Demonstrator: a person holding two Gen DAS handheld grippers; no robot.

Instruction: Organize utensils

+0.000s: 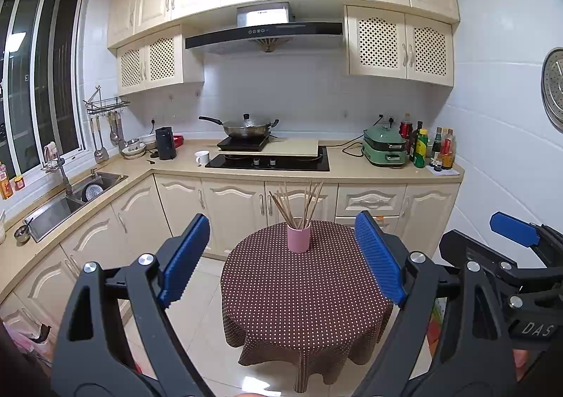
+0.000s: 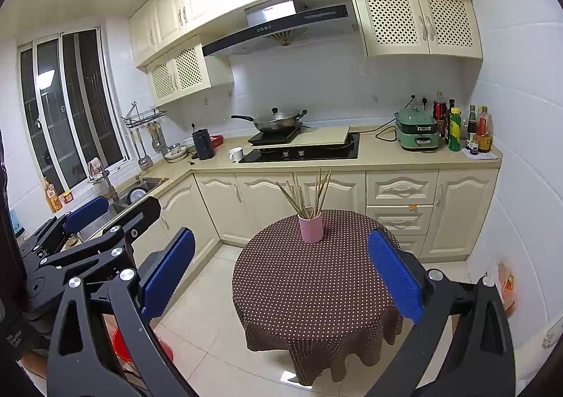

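Chopsticks (image 1: 297, 202) stand fanned out in a pink cup (image 1: 298, 238), which sits upright near the far edge of a round tabletop (image 1: 306, 291) covered in a brown dotted cloth, centre of the frame in both views. How many sticks there are is hard to make out, since they overlap.

In the left wrist view the left gripper (image 1: 285, 256) fills the lower frame, its blue fingers (image 1: 184, 256) spread wide with nothing between them; the cup is seen in the gap but lies well beyond the tips. Only this view shows a round metal steamer tray (image 1: 553, 89) hanging on the wall, cut off at the right edge, and part of the right gripper at the lower right, also cut off.

In the right wrist view the right gripper (image 2: 281, 267) holds its blue fingers (image 2: 396, 274) wide too, empty, short of the cup. Only here does a red basin (image 2: 121, 344) show on the floor at lower left, half hidden behind the gripper's frame, along with an orange item low on the right wall, too blurred to tell. The left gripper appears at the left edge, partly cut off.

Both views share the counter behind: a wok (image 2: 278, 121) on a portable hob, a white mug (image 2: 236, 153), a green cooker (image 2: 417, 129) and bottles (image 2: 468, 129).
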